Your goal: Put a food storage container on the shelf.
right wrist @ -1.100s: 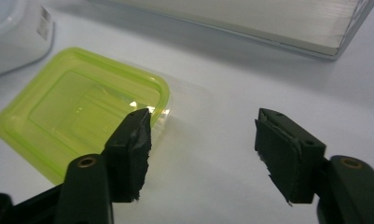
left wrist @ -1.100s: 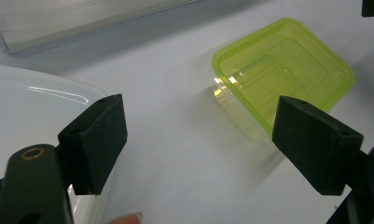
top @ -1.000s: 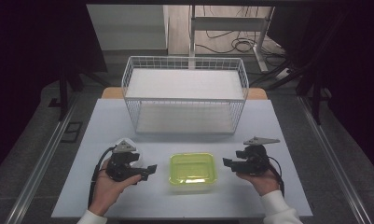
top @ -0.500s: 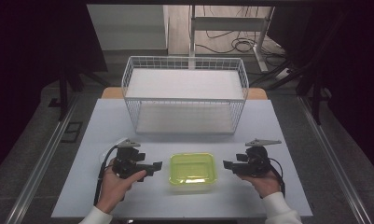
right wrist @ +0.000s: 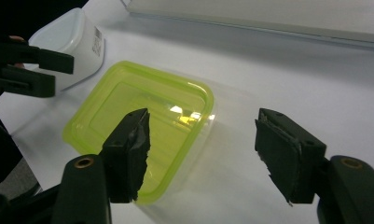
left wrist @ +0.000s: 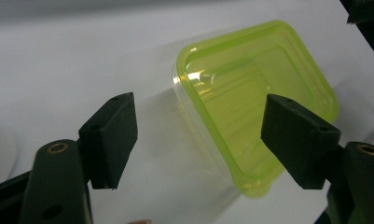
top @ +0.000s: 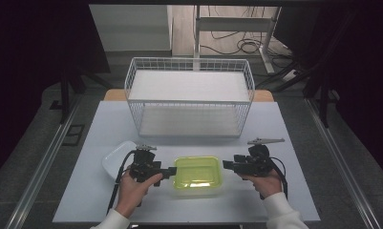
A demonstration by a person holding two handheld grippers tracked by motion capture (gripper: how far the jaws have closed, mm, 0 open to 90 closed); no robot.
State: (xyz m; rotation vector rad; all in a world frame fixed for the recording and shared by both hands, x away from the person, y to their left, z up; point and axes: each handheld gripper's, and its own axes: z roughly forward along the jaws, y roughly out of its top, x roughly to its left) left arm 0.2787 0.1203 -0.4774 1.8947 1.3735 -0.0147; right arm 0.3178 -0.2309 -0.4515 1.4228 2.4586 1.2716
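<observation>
The container (top: 197, 175), a clear rectangular tub closed with a yellow-green lid, stands on the white table (top: 294, 143) at the near centre, at 6 o'clock from the white wire basket (top: 189, 98).

Left gripper (top: 170, 171): held at 9 o'clock of the container, jaws pointing toward 3 o'clock. In the left gripper view (left wrist: 201, 140) the jaws stand wide apart and hold nothing. The container's near corner (left wrist: 250, 135) lies between and beyond them. Contact between jaws and container cannot be confirmed.

Right gripper (top: 226, 165): held at 3 o'clock of the container, jaws pointing toward 9 o'clock, just beside the container's right edge. In the right gripper view (right wrist: 201, 154) the jaws stand wide apart and empty. The lid's corner (right wrist: 142, 126) lies near the left jaw; the right jaw is over bare table.

A white tub (top: 118, 160) lies on the table at 10 o'clock from the container, behind the left gripper. In the right gripper view it (right wrist: 77, 39) carries a barcode label on its side.
</observation>
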